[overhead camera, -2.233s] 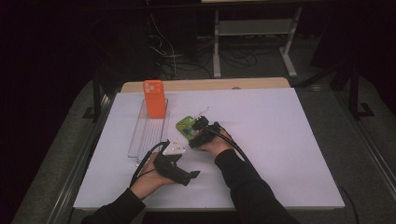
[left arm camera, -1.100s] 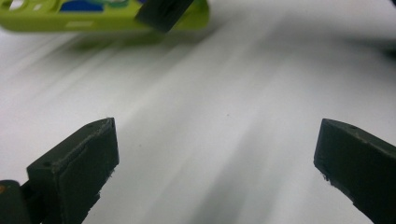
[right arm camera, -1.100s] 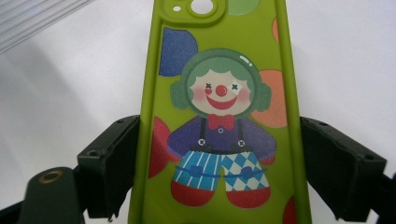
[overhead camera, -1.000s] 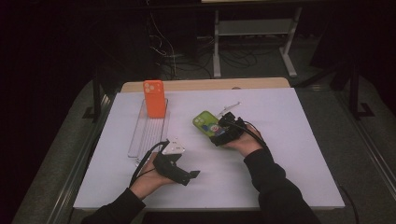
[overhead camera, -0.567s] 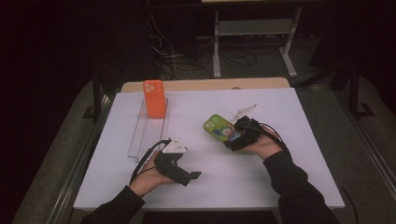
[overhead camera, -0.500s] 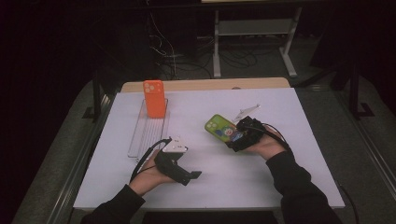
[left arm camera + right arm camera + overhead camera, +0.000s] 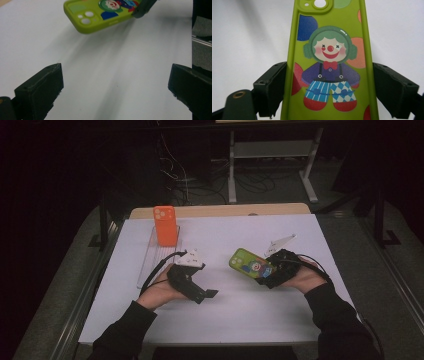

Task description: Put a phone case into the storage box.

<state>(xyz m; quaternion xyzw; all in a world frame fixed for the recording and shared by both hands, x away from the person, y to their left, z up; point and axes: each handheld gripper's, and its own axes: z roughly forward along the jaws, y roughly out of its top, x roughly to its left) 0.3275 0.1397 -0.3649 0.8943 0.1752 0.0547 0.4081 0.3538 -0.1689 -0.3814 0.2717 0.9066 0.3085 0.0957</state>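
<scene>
A lime-green phone case (image 7: 247,263) printed with a clown is clamped between the jaws of my right gripper (image 7: 265,272), right of the table's centre. The right gripper view has the case (image 7: 329,50) running up between both jaws of that gripper (image 7: 329,92), camera cutout at the far end. My left gripper (image 7: 204,294) rests low over the white sheet, left of centre, pointing right. It (image 7: 115,87) stands open with nothing between its jaws, and the green case (image 7: 100,15) hovers beyond it, slightly off the table. An orange phone case (image 7: 165,225) stands upright at the back left.
A clear slotted rack (image 7: 150,260) lies under and in front of the orange case. The white sheet (image 7: 225,320) covers the tabletop, with a wooden edge (image 7: 225,210) at the back. Table legs and cables lie beyond in the dark.
My right gripper has carried the green case from beside the rack near the centre over to the right. The left gripper has stayed where it was.
</scene>
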